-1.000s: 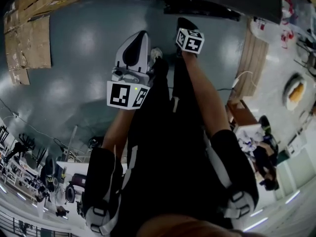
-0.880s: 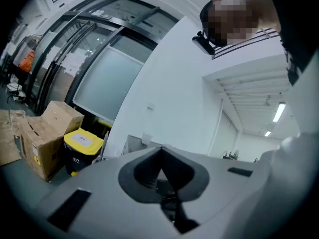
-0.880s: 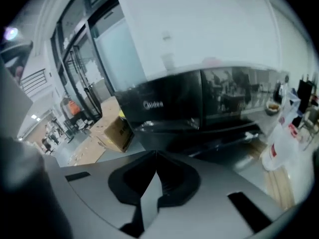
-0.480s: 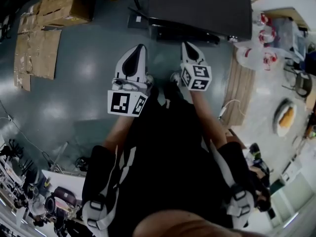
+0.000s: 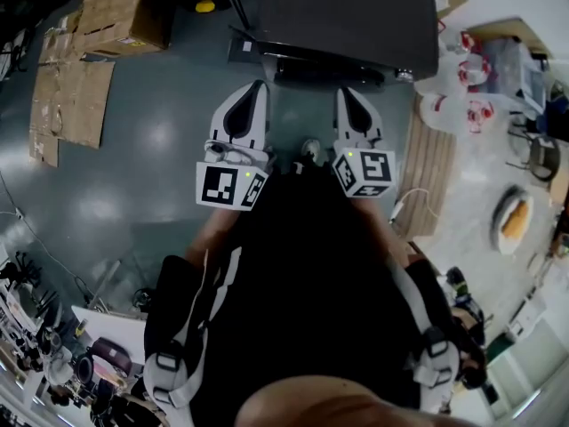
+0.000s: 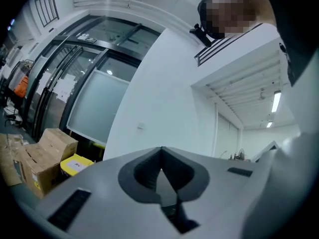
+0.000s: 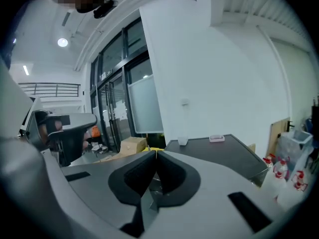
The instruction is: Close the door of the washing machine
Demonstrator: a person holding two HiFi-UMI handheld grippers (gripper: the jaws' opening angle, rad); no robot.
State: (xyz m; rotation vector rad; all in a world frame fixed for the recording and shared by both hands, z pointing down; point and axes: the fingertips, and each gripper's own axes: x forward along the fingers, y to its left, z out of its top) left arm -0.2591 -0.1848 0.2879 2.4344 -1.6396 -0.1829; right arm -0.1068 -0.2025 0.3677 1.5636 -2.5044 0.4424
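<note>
Both the left claw [image 5: 257, 85] and the right claw [image 5: 343, 92] are closed on nothing and point toward the dark, flat-topped washing machine [image 5: 356, 16] just ahead, the right claw squarely before its front and seemingly nearer, the left off its left corner; its door cannot be made out.

No legible text, number or brand is present. The white marker cube [image 5: 229, 188] of the left gripper [image 5: 257, 85] and the white marker cube [image 5: 365, 173] of the right gripper [image 5: 343, 91], both on the near side of the black flat-topped cabinet [image 5: 356, 16], carry black square code patterns only. Left of that cabinet, the yellow plastic box [image 6: 82, 161] bears a white label, too small to read.
</note>
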